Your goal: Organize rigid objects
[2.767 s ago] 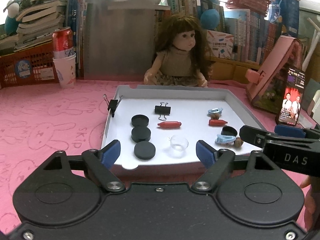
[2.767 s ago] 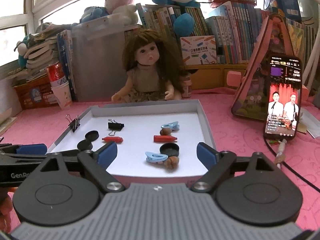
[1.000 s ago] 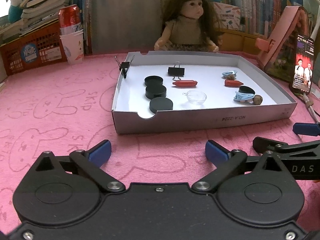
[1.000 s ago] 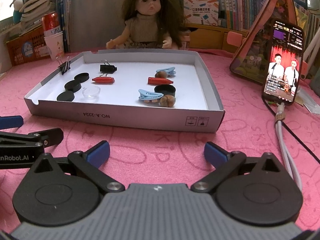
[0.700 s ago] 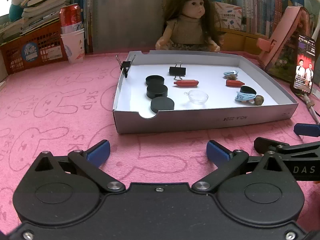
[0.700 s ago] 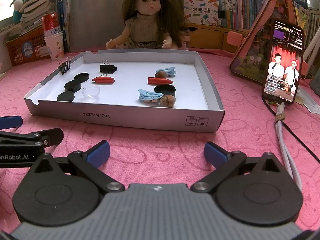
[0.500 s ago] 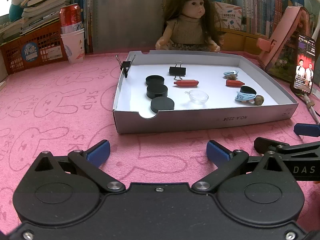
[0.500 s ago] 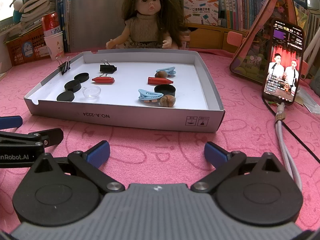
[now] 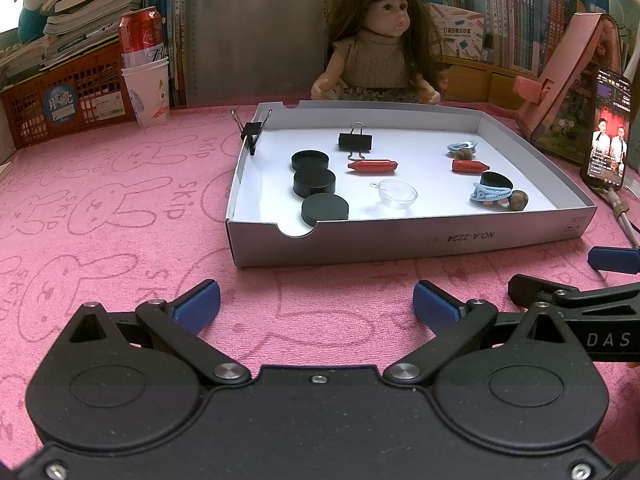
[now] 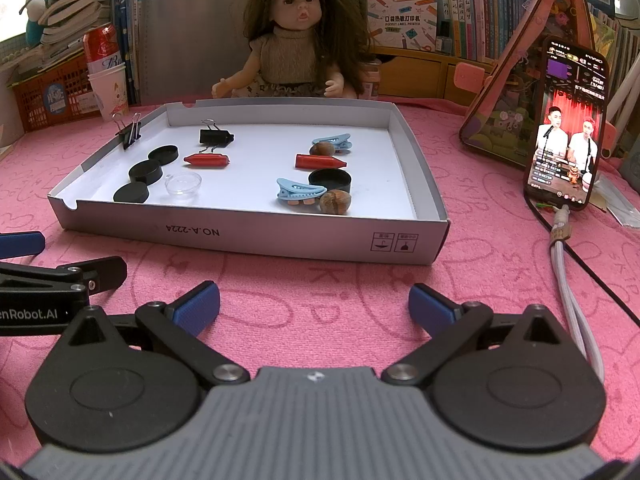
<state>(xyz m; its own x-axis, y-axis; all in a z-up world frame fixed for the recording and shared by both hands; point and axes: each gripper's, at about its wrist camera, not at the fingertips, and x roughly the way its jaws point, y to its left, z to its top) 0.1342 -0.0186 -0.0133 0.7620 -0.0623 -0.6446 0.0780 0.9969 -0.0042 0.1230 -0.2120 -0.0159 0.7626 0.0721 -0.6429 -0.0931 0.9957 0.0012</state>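
— While both tools wait on the pink cloth [image 9: 100, 184] short of the white tray [image 9: 400, 240], where do the pieces lie?

— All inside it: three black discs [image 9: 314, 183] lined up at its left side, a clear dome [image 9: 394, 195] beside them, two red crayons [image 9: 372, 166], binder clips [image 9: 355, 142], blue hair clips [image 10: 300, 191] and a nut [image 10: 335, 202] touching a black cap [image 10: 330, 181].

— And the tongs?

— The left gripper [image 9: 316, 306] and right gripper [image 10: 314, 304] both stand spread wide, holding nothing.

— How will the pieces handle?

— Light and stiff, I judge. The discs look slick and low; pinch across the rim. The dome seems thin and may skate or crack, so grip gently at its edge. The nut will likely roll.
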